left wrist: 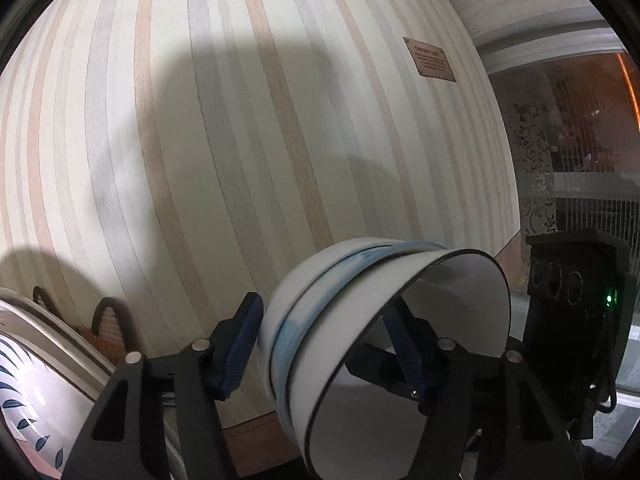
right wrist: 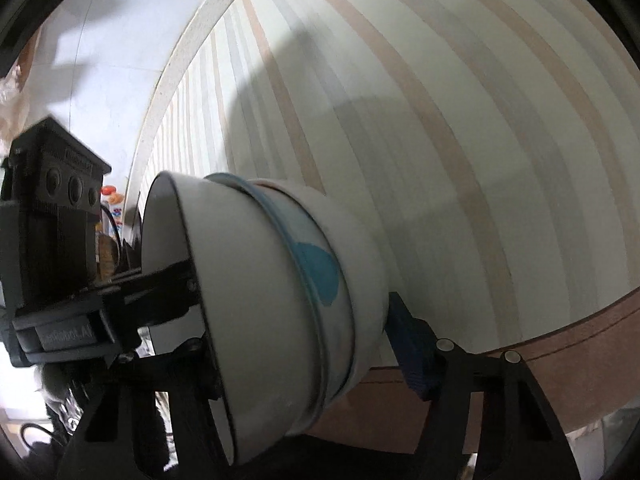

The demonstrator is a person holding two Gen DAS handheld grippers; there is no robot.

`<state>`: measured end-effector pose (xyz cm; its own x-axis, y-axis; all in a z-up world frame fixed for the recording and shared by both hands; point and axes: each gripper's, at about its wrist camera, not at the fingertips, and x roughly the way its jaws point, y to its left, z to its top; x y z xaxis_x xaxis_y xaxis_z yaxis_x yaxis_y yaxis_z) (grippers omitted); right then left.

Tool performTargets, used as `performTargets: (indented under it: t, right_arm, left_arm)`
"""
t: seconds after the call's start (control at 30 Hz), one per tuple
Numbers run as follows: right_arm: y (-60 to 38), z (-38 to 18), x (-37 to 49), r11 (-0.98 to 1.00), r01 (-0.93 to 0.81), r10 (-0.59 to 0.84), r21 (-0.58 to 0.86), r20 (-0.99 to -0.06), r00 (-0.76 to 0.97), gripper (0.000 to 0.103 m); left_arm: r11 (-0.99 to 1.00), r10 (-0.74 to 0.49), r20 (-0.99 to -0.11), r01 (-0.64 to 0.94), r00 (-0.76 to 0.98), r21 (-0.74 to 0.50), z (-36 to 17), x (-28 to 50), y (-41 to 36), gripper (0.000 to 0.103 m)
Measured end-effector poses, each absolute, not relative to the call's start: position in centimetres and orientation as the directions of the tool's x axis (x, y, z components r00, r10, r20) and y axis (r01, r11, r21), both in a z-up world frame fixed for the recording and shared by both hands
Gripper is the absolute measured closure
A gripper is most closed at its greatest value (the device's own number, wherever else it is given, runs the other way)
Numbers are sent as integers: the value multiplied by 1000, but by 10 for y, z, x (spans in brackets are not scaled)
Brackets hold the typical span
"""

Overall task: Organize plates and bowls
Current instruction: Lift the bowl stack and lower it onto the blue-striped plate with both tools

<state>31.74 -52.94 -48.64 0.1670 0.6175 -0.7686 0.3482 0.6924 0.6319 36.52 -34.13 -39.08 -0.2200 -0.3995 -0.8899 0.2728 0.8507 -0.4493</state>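
A stack of nested white bowls (left wrist: 360, 320), one with blue markings, is held tipped on its side in the air before a striped wall. My left gripper (left wrist: 328, 344) is shut on the stack's rim, one finger inside the top bowl and one outside. My right gripper (right wrist: 304, 328) is shut on the same stack of bowls (right wrist: 280, 300) from the opposite side, its left finger hidden behind the bowls. The left gripper's body (right wrist: 52, 240) shows in the right wrist view, the right gripper's body (left wrist: 576, 320) in the left wrist view. A white plate with blue leaf print (left wrist: 36, 400) stands at the lower left.
A striped wall (left wrist: 240, 140) fills the background with a small brown plaque (left wrist: 430, 59). A wicker basket with dark handles (left wrist: 108, 332) sits low at left. A window with a patterned curtain (left wrist: 560, 152) is at right. A brown baseboard (right wrist: 560, 344) runs along the wall's foot.
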Motion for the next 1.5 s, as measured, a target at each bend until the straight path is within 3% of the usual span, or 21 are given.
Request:
performTargets:
  t: [1.0,1.5]
  right_arm:
    - [-508,-480,361,663,360,665,656,-737,119,36]
    - [-375,-443,398,709,131,705,693,-705,-81,37]
  left_arm:
    - [902,-358,-918,189,-171,-388,-367,370,-307,43]
    - [921,-385,-922,-71,-34,-382,-333,365,-172,43]
